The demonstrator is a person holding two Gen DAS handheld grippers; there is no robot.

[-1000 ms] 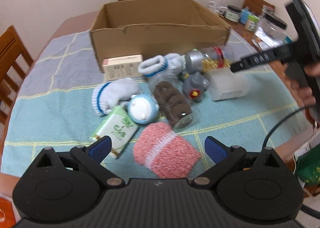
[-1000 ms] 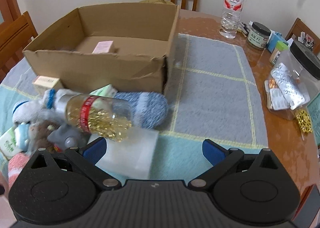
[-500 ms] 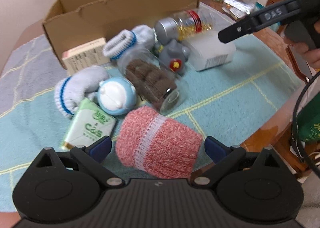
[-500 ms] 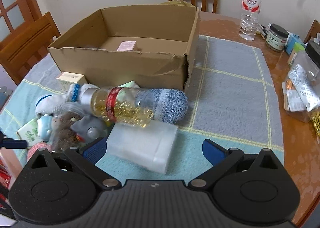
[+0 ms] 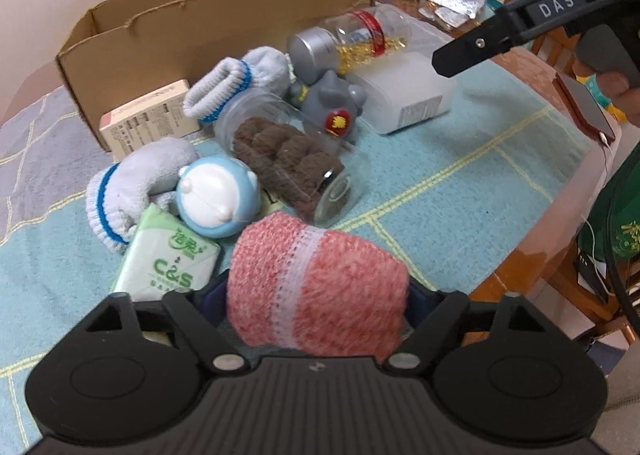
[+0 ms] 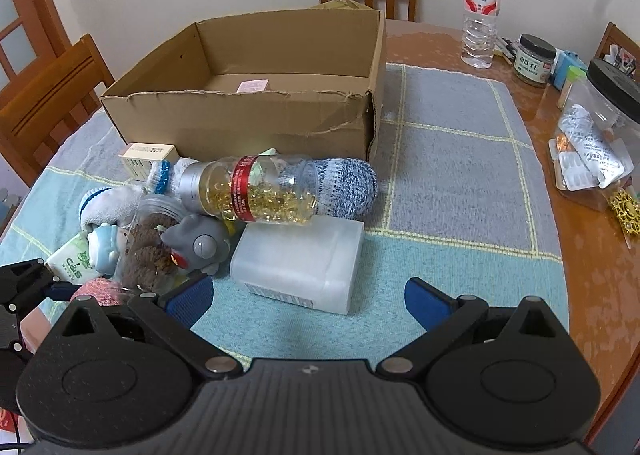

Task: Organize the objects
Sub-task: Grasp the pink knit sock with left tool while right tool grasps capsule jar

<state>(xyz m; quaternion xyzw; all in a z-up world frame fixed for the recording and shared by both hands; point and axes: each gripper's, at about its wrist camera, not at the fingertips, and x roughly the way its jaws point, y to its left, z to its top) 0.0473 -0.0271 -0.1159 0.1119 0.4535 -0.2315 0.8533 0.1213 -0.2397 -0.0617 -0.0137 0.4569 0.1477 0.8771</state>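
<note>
A pink knitted sock roll [image 5: 316,279] lies on the teal cloth, between the jaws of my left gripper [image 5: 316,295]. The jaws are closing and both blue pads touch its sides. Behind it sit a tissue pack [image 5: 168,263], a blue and white round toy [image 5: 218,195], a jar of brown balls [image 5: 288,163], a grey toy [image 5: 332,107], white socks and a capsule bottle [image 6: 256,191]. My right gripper [image 6: 308,303] hangs open above the cloth, just in front of a white plastic box [image 6: 300,259]. The open cardboard box [image 6: 248,119] stands behind the pile.
A water bottle [image 6: 480,7], a small jar [image 6: 534,61] and a clear black-lidded container [image 6: 600,127] stand along the table's right side. A blue-grey sock [image 6: 344,187] lies by the box corner. Wooden chairs ring the table. A phone [image 5: 584,107] lies near the edge.
My left gripper has sunk over the pink sock roll and its jaws have come in from wide open to touch it. The right gripper has drifted a little sideways, still open.
</note>
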